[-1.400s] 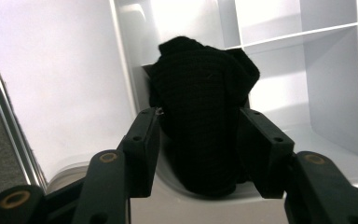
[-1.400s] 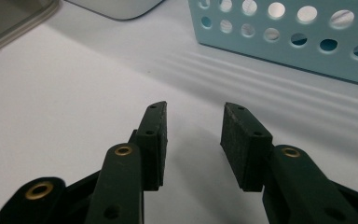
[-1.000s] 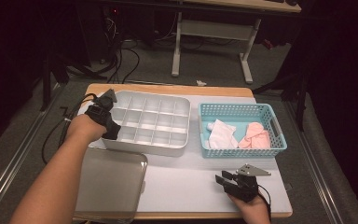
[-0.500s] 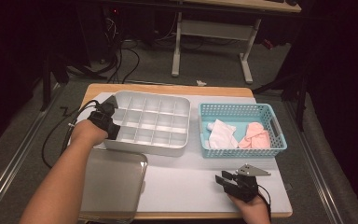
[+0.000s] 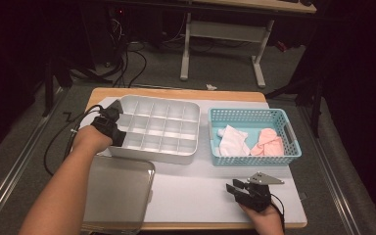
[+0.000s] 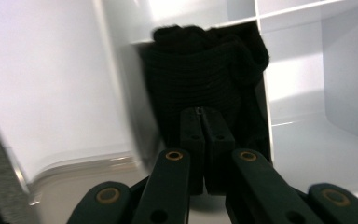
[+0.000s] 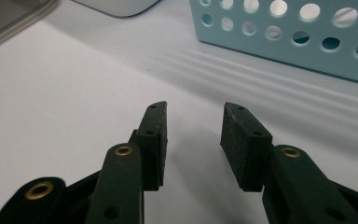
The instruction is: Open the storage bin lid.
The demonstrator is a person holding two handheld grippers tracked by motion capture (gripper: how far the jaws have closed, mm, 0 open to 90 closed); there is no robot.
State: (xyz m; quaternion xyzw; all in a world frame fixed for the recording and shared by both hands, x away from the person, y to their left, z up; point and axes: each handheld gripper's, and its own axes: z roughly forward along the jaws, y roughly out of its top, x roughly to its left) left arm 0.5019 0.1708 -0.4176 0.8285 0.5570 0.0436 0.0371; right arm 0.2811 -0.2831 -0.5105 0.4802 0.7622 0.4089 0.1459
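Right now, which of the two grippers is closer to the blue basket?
Right. The right gripper rests on the mat just in front of the blue basket, jaws open. The left gripper is farther away, at the white divided tray's far-left end.

Room's pretty dark around the lit table [image 5: 191, 196], glare blows out the tray [image 6: 51, 84] up close, edges blurry.
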